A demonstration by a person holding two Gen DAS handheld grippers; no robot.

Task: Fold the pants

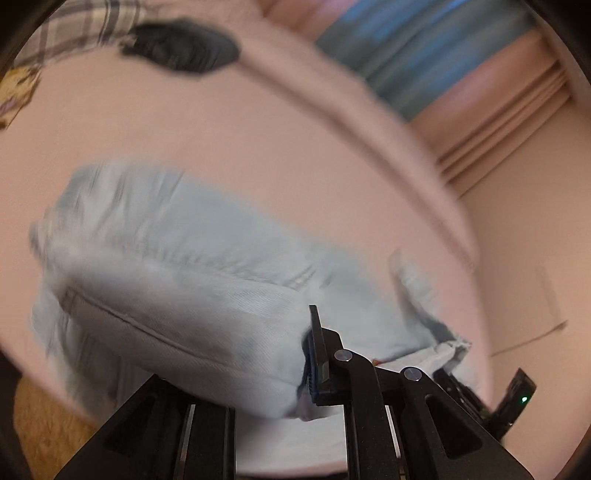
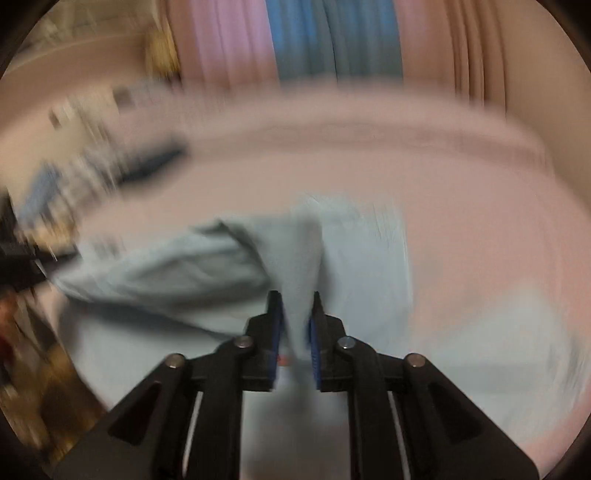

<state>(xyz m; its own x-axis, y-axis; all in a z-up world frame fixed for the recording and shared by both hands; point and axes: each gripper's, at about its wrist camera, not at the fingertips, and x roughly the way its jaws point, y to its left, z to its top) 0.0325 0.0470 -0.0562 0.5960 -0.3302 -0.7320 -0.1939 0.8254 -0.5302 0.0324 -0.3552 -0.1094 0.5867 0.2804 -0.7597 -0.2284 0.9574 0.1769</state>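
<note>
Left wrist view:
Pants (image 1: 184,280): pale blue, lying on the pink bed sheet (image 1: 221,147), one fold lifted and bulging toward the lens.
Left gripper (image 1: 306,369): pressed together on that fold; only the right-hand finger (image 1: 321,354) shows clearly, cloth bunched against its blue pad.
Background: dark garment (image 1: 184,46) and plaid cloth (image 1: 74,26) far up the bed; heavy blur throughout.

Right wrist view:
Pants (image 2: 236,266): a ridge of cloth running up between the fingers, the rest spread flat on the sheet.
Right gripper (image 2: 295,332): jaws parted a little, blue pads (image 2: 314,343) flanking the ridge; firm pinch or mere contact, cannot tell.

Step in hand: probably carrying one edge across to make a fold.
Next move: likely laying the lifted layer down aligned with the layer beneath, keeping edges matched, then letting go and smoothing.
</note>
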